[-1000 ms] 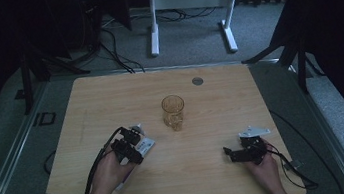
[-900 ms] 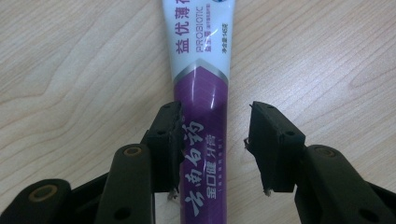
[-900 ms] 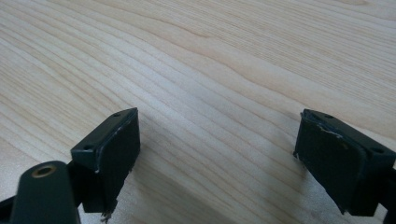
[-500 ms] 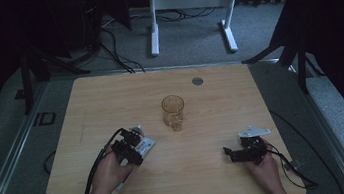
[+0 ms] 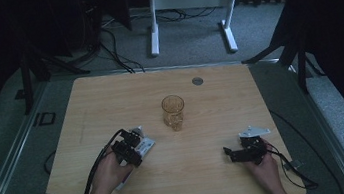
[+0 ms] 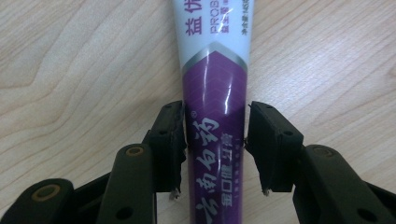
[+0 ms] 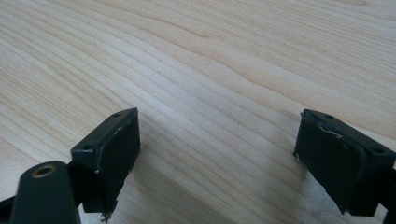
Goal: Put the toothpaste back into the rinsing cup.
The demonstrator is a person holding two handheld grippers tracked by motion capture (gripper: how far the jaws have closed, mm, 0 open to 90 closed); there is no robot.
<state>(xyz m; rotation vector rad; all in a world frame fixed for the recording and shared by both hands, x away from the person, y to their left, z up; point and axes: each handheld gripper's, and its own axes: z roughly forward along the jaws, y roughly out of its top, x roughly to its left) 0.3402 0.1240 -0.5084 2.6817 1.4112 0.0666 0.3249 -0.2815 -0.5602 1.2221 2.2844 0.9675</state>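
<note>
One tube (image 6: 214, 79), purple and white, lies flat on the bench (image 5: 221, 181) at about 8 o'clock from the glass (image 5: 173, 111), and our left claw (image 6: 215, 144) sits astride its purple half. The claw is partly closed, both pads meeting the sides of the tube, which rests on the wood.

We judge the step in hand to be the pick-up. To do it well we would keep the pads square to the tube's sides and squeeze only enough to stop it sliding, since a soft tube dents and may slip out lengthwise. Lifting straight up, with the long axis level, should keep the free end from swinging. A grip nearer the middle would balance it better, though we cannot tell how far the tube runs behind the claw.

Our right claw (image 7: 215, 154) stands wide open and empty over bare wood, at roughly 4 o'clock from the glass.

Counted: one tube, one glass, two claws, and one small round disc (image 5: 197, 80) set in the bench at 1 o'clock from the glass.
</note>
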